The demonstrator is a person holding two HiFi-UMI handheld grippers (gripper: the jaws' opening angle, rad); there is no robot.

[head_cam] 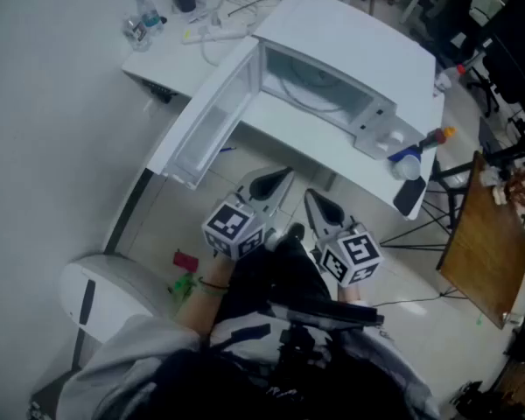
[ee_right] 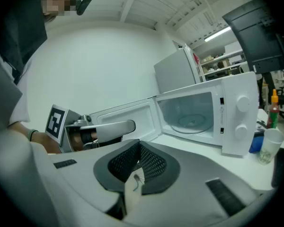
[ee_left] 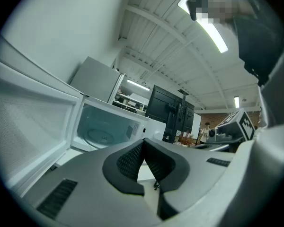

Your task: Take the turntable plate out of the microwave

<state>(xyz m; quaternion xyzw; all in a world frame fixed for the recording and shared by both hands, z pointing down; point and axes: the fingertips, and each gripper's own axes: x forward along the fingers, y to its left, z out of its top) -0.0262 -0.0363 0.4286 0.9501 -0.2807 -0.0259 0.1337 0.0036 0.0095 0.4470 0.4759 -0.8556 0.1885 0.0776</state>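
Note:
A white microwave (head_cam: 332,51) stands on a white table (head_cam: 289,134) with its door (head_cam: 206,121) swung wide open to the left. Inside it lies the round glass turntable plate (head_cam: 311,90), also seen as the plate (ee_left: 102,136) and the plate (ee_right: 191,122). My left gripper (head_cam: 276,182) and right gripper (head_cam: 319,204) hover side by side in front of the table, well short of the microwave. Both are shut with nothing between the jaws: left gripper (ee_left: 143,148), right gripper (ee_right: 138,152).
To the right of the microwave stand a plastic cup (ee_right: 267,145), a blue object (ee_right: 255,141) and an orange-capped bottle (head_cam: 437,136). A water bottle (head_cam: 144,11) and cables lie behind the microwave. A wooden board (head_cam: 486,234) leans at the right. A grey chair (head_cam: 105,296) sits at lower left.

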